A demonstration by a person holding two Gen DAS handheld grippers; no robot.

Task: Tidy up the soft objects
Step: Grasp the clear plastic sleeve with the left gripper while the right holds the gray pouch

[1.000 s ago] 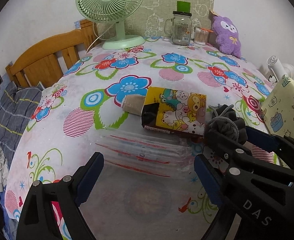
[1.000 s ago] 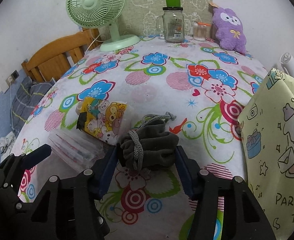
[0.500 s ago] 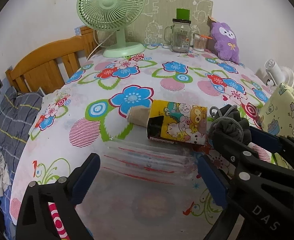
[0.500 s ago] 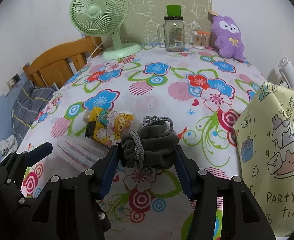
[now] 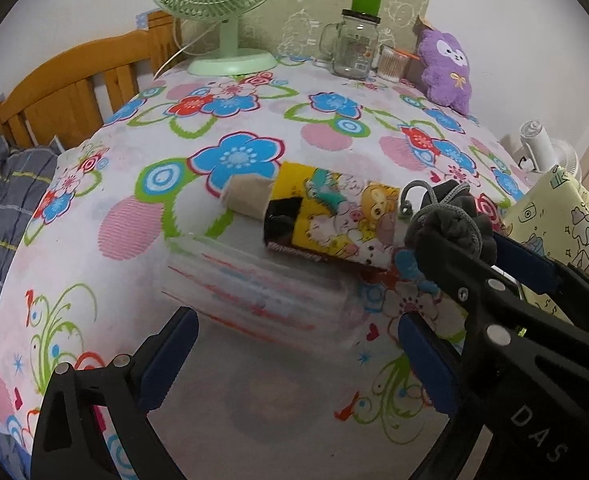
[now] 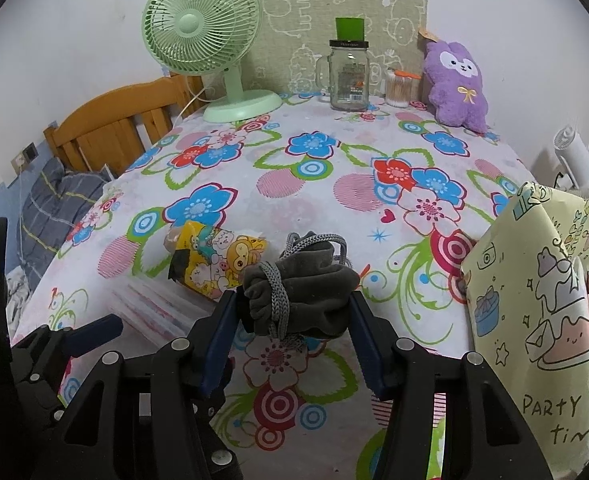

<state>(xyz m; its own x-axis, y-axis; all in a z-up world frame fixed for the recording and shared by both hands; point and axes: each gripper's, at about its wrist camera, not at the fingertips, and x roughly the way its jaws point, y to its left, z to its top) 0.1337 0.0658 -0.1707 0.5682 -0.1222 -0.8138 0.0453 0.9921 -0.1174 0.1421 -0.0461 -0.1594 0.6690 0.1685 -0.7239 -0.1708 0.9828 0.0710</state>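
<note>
Right fingers (image 6: 294,312) clamp the grey pouch (image 6: 300,290), drawstring mouth leftward; left fingers (image 5: 294,354) gape empty.

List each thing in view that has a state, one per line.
left gripper: open wide, empty, above the clear plastic pack.
right gripper: shut on the grey drawstring pouch.
grey drawstring pouch: bunched, cord wrapped round it.
cartoon-print roll: lying on its side on the tablecloth.
glass jar: upright, lid on.
green fan: upright.
purple plush: upright at the back.
</note>
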